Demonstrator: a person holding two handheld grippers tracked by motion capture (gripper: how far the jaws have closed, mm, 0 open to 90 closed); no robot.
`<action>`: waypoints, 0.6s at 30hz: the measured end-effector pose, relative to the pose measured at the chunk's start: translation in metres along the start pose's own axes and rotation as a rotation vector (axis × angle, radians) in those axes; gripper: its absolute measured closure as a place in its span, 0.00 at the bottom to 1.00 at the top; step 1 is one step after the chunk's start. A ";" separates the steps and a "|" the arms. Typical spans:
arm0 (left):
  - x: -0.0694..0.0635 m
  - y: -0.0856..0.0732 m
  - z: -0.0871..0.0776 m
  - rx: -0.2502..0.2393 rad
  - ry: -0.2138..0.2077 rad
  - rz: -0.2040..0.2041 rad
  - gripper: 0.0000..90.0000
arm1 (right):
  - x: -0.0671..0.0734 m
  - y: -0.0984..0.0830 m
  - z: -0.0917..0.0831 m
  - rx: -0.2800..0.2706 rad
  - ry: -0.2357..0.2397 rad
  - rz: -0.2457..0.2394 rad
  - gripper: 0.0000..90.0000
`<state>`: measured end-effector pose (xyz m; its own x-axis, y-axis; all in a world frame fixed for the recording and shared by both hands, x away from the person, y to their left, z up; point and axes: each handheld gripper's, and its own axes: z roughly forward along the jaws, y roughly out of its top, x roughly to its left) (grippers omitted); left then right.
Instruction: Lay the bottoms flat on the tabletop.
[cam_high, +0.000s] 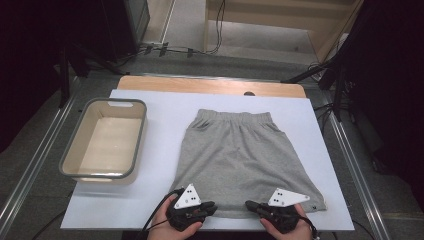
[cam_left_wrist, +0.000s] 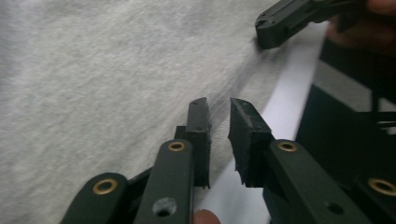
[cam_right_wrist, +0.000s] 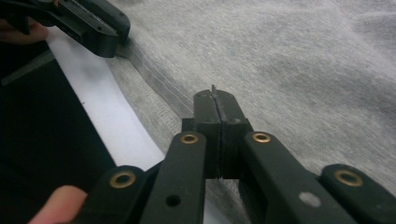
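Jaws of the right gripper (cam_right_wrist: 217, 100) are pressed together, over the hem of the grey skirt (cam_high: 235, 160); whether cloth is pinched between them I cannot tell. Left gripper (cam_left_wrist: 218, 105) jaws stand a narrow gap apart, nothing between them, tips just above the hem. Skirt lies flat mid-worktop, waistband at 12 o'clock, hem at 6, close to the near edge of the white worktop (cam_high: 165, 107). Grey bin (cam_high: 106, 140) sits at 9 o'clock, well apart. Bare sheet shows around the skirt.
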<state>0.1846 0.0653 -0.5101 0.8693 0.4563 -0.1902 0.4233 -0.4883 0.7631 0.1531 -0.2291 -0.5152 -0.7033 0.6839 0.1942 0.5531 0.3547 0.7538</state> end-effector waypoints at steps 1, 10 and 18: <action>0.001 0.000 0.002 0.005 0.021 0.002 0.83 | -0.001 -0.001 0.002 0.005 -0.003 -0.001 0.92; 0.000 -0.003 0.006 0.031 0.053 0.032 0.74 | 0.002 -0.003 0.012 0.029 -0.015 -0.050 0.74; -0.006 -0.004 0.007 0.040 0.121 0.089 0.84 | 0.013 -0.004 0.014 0.042 -0.109 -0.115 0.95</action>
<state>0.1795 0.0597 -0.5162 0.8677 0.4950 -0.0455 0.3579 -0.5587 0.7482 0.1484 -0.2123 -0.5244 -0.7113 0.7019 0.0373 0.4921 0.4594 0.7395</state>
